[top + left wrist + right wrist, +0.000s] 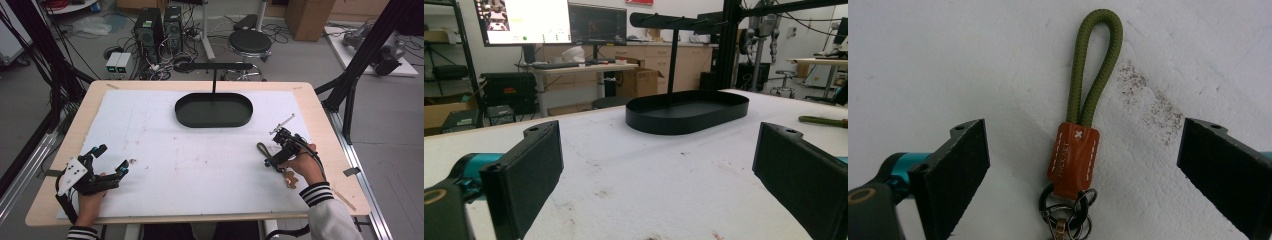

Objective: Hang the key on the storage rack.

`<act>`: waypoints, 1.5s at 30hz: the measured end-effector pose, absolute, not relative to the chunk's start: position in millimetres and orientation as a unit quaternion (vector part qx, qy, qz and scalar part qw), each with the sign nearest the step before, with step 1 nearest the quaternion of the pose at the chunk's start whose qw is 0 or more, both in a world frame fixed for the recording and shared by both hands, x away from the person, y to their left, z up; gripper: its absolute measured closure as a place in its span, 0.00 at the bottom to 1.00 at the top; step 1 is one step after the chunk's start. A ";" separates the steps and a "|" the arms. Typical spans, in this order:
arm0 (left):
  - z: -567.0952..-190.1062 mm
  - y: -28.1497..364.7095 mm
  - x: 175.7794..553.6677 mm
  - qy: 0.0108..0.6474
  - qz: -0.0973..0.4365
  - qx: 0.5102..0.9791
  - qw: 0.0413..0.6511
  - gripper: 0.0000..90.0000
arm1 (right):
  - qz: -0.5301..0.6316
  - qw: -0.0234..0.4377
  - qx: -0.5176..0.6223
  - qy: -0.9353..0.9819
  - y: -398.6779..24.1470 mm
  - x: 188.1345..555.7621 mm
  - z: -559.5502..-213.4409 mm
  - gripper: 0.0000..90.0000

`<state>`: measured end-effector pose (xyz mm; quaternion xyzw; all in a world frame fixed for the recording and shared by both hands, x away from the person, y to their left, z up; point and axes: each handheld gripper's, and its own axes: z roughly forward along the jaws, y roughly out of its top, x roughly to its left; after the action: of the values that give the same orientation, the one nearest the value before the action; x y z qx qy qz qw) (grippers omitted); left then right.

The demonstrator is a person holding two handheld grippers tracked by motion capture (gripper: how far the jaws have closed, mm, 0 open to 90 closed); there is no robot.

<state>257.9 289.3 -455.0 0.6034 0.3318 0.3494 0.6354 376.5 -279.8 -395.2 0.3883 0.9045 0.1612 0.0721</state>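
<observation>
**Right gripper poised over a keychain, left gripper resting apart**

I see a wooden table (320, 107) covered by a white mat (200, 160), viewed from above. Near the far edge of the mat sits a black oval tray (214, 110) with a thin upright post and a crossbar (215, 66) rising from it.

My right gripper (276, 150) is at the right side of the mat, held by the person's right hand (302, 167). Its jaws stand wide open. In the right gripper view, a keychain (1080, 135) lies flat on the mat between the two jaws, touching neither. It has an olive-green cord loop (1098, 65), a brown leather tab with white stitching (1073, 157), and dark metal rings (1068, 210) at the near end. The loop points away from the camera.

My left gripper (111, 161) is at the near left corner of the mat, well apart from the keychain, held by the left hand (90, 197). Its jaws are also wide open with nothing between them. In the left gripper view they frame bare mat, with the tray farther off.

Beyond the table I see a black stool (250, 42) and two computer towers (160, 27) on the floor.
</observation>
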 end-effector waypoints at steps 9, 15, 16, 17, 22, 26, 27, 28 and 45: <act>-455.0 289.2 257.9 0.332 0.350 0.603 0.635 0.07 | 0.151 0.048 0.404 0.901 -280.9 382.1 -398.8 0.18; -455.0 289.2 258.0 0.332 0.350 0.603 0.636 0.07 | 0.144 0.042 0.406 0.901 -281.8 383.7 -400.2 0.30; -455.0 289.3 258.0 0.332 0.349 0.603 0.636 0.07 | 0.142 0.040 0.408 0.901 -281.6 383.8 -400.2 0.33; -455.0 289.3 258.0 0.332 0.349 0.603 0.636 0.07 | 0.142 0.037 0.405 0.902 -281.7 384.2 -400.4 0.37; -455.0 289.3 257.9 0.332 0.349 0.603 0.635 0.07 | 0.134 0.027 0.408 0.902 -281.2 385.7 -402.6 0.43; -455.0 289.3 257.9 0.332 0.349 0.603 0.635 0.07 | 0.132 0.025 0.411 0.902 -281.3 386.8 -403.4 0.48; -455.0 289.3 258.0 0.332 0.349 0.603 0.635 0.07 | 0.129 0.022 0.414 0.901 -281.7 386.9 -403.9 0.52; -455.0 289.3 258.0 0.332 0.349 0.603 0.636 0.07 | 0.129 0.022 0.414 0.901 -281.7 386.9 -403.9 0.52; -455.0 289.3 258.0 0.332 0.349 0.603 0.635 0.07 | 0.110 0.013 0.413 0.904 -279.9 391.2 -405.4 0.80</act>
<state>258.0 289.3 -455.0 0.6034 0.3320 0.3493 0.6354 391.2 -279.9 -405.4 0.4127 0.9041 0.1101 0.0131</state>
